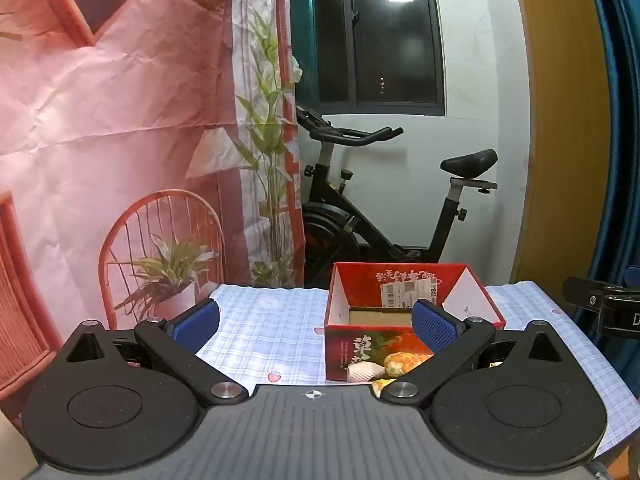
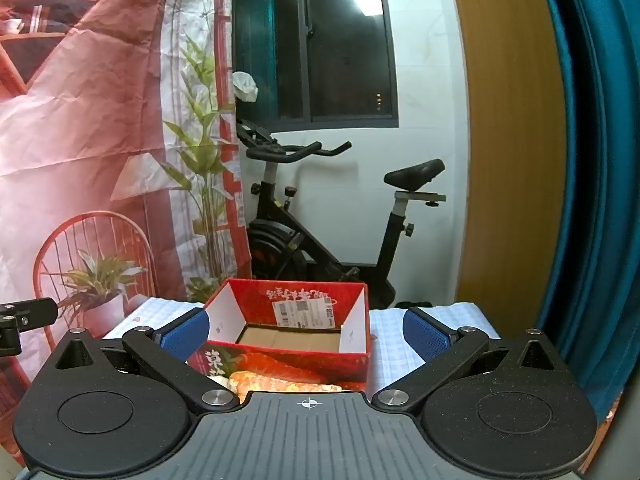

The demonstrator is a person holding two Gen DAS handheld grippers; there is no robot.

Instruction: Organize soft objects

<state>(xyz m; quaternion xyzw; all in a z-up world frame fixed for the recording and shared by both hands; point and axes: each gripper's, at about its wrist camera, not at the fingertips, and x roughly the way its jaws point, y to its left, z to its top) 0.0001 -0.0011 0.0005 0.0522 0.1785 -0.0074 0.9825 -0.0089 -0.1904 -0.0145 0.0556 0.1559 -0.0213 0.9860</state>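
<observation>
Left gripper (image 1: 316, 322): fingers spread wide, blue ribbed pads (image 1: 434, 326) holding nothing; it hovers above the table.
Right gripper (image 2: 306, 332): fingers likewise spread wide and empty, framing the box.
Box (image 2: 288, 344): red carton, top open, standing on the table; cardboard floor visible inside.
Box writing: white Chinese characters on the inner far wall, seen upside down; a white barcode label (image 2: 302, 314) beside them, its print too small to read. More characters on the near outer face.
Soft objects (image 1: 394, 364): a white one and an orange-yellow patterned one lie on the table just in front of the box, outside it.
Tablecloth (image 1: 264, 332): pale blue check with small pink motifs.
Background: exercise bike (image 2: 320, 216) under a dark window; printed backdrop (image 1: 120, 120) of chair and plants.
</observation>
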